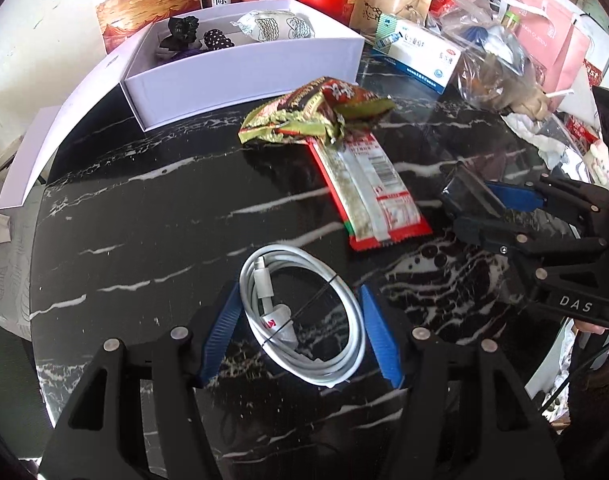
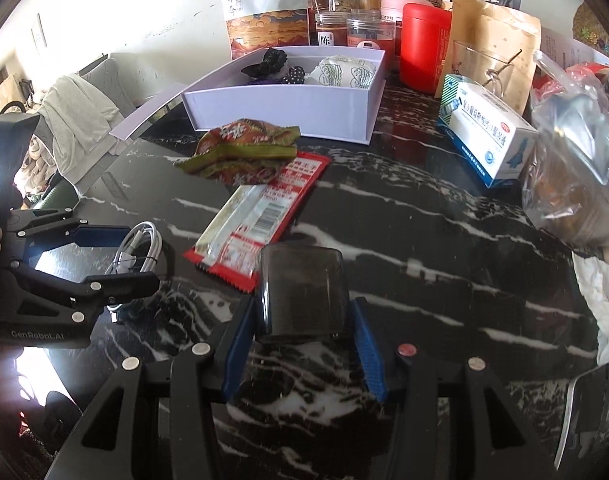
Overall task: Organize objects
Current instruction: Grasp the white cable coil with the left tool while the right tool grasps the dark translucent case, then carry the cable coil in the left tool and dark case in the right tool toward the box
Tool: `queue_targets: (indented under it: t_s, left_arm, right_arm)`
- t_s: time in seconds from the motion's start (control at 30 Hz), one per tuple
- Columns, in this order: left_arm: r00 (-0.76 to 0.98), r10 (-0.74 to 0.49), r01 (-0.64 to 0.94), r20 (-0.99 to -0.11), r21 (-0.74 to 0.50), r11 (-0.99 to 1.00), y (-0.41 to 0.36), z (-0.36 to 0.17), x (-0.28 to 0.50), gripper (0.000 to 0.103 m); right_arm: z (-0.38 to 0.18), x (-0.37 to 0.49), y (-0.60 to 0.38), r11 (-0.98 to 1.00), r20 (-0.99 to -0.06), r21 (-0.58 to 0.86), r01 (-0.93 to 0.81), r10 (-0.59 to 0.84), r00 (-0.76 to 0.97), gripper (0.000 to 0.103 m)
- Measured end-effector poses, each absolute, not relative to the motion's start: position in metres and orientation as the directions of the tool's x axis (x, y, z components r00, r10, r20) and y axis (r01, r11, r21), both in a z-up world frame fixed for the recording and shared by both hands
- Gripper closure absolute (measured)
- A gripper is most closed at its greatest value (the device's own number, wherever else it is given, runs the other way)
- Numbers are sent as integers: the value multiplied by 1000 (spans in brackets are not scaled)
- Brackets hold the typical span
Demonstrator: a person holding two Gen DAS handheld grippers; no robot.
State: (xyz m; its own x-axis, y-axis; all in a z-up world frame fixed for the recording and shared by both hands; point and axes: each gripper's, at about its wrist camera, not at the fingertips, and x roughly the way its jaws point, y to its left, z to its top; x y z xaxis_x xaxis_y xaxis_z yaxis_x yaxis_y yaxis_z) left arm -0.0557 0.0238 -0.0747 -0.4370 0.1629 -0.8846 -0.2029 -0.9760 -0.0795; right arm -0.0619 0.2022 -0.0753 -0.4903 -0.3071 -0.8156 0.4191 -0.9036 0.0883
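Between our left gripper's (image 1: 300,334) blue ribbed pads sits a coiled white charging cable (image 1: 304,316), glossy and tied with a thin black band; the jaws close on its sides. Our right gripper (image 2: 304,344) clamps a smoky translucent plastic case (image 2: 302,294) with rounded corners. Ahead of both jaws, black white-veined marble tabletop (image 2: 444,240) lies bare up to a red snack wrapper (image 1: 368,192), a crumpled green packet (image 1: 316,114) and an open white cardboard box (image 1: 240,76).

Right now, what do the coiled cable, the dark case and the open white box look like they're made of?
Coiled cable: smooth white rubbery plastic, with a soft sheen on its loops. Dark case: smoky, translucent hard plastic, glossy, with rounded corners; probably rigid. White box: matte stiff cardboard by its look, with flat, crisp-edged walls and no glare.
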Motion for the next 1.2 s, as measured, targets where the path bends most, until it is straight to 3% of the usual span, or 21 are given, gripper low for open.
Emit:
queue_targets:
  t_s: [0.3,0.53,0.83,1.03,1.2]
  left_arm:
    - [-433,162,-217,-887,-72,-974,25,-76,-43,43]
    - [-455,129,-232,-881,-22,-972,29,-81,-40,33]
    - [-470,135,-242,-872,-20,-970,28,-80,-39,33]
    - [-483,137,-233,-865,-24,-972,24,-79,-37,44]
    - [-477,152,-224,-866,-47,-974,20,-77,-36,45]
  right_arm:
    - [-78,-56,201,-901,-815,92,424,-313,-488,54]
    - [-82,-62,194,-896,-822,91,435,-314,-475,53]
    - [-85,-64,190,-897,-819,92,432,-315,-480,52]
    - [-84,-57,188,-894,-810,96,437,-325,-487,57]
    - [-83,-53,189,-893,-808,109,437,-335,-484,57]
